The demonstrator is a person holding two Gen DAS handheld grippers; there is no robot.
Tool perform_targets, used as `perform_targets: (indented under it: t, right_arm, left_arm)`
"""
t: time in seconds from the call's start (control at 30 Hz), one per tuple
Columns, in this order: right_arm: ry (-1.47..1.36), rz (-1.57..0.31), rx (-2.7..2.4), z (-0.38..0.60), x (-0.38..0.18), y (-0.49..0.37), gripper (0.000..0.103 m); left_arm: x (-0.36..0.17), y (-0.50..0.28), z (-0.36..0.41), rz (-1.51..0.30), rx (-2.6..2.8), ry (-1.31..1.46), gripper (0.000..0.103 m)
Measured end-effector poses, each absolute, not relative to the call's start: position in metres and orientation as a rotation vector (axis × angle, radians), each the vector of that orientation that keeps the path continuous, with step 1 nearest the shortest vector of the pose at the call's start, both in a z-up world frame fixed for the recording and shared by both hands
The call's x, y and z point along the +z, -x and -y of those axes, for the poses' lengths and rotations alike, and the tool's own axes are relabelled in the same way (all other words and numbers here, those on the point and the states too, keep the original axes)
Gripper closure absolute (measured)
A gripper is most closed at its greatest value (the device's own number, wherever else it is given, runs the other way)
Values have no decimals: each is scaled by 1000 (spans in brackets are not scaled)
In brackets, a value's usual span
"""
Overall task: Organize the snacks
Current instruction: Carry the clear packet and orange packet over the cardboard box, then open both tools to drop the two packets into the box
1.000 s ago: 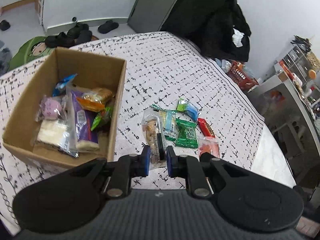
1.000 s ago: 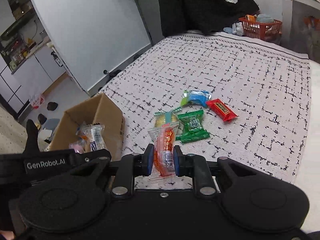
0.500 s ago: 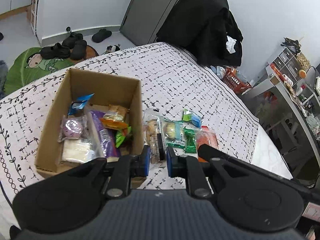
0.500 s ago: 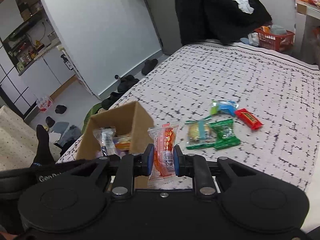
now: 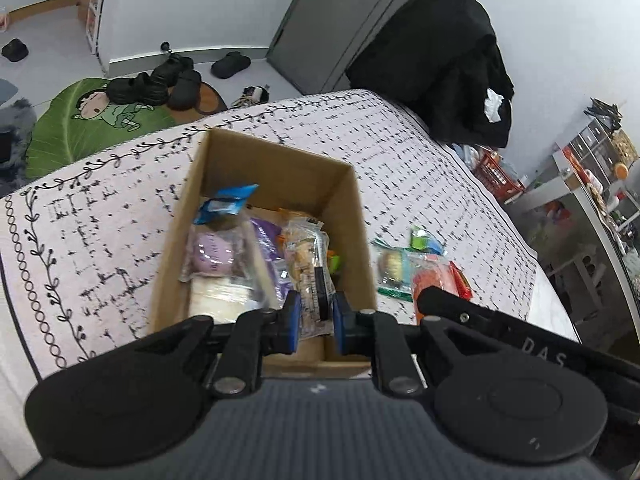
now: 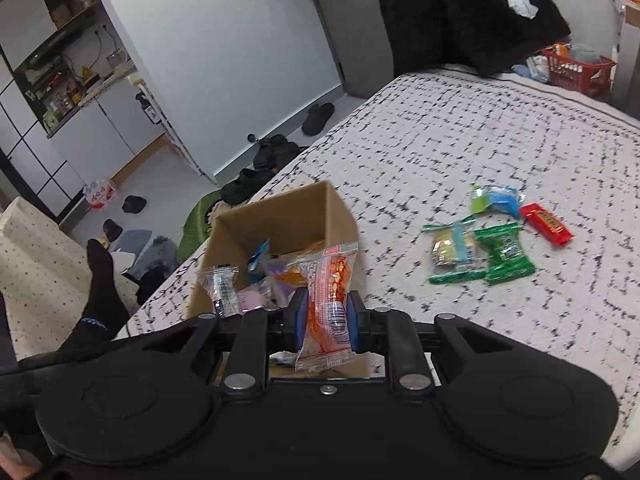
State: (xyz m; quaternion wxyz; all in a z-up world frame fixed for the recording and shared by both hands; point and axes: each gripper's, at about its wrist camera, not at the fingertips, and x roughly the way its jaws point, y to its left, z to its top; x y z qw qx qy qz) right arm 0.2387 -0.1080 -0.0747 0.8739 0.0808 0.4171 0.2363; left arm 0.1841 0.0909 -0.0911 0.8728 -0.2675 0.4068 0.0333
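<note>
Patterned bedspread; both tools now above cardboard box.

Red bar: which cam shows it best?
Right wrist. The red bar lies fully visible on the cloth, apart from the other snacks. In the left wrist view only its end shows, behind the right gripper's orange pack.

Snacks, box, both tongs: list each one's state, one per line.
Left tongs: shut on clear packet, over box.
Right tongs: shut on orange packet.
Box: open, partly filled.
Green packet: lying on cloth.
Red bar: lying on cloth.
</note>
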Motion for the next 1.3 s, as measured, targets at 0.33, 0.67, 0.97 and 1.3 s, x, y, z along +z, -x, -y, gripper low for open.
perform_targets:
  t: [0.33,0.67,0.97,1.3]
  right_arm:
    - [-192,-898,525,86,-81,-241,83]
    - [-262,-909,531,96,-84,-247,67]
    - [-279,-890,484,136,-82,-247,52]
    - [-304,-878,424,188,-84,-252,44]
  left_arm:
    - [-103,-187,-113,-867,105,634,75]
    - [-95,-185,-120,-846,175,638,30]
    - [-89,-190,-103,-860,170,601,21]
    - [-73,-199,-70,-861,142,535,21]
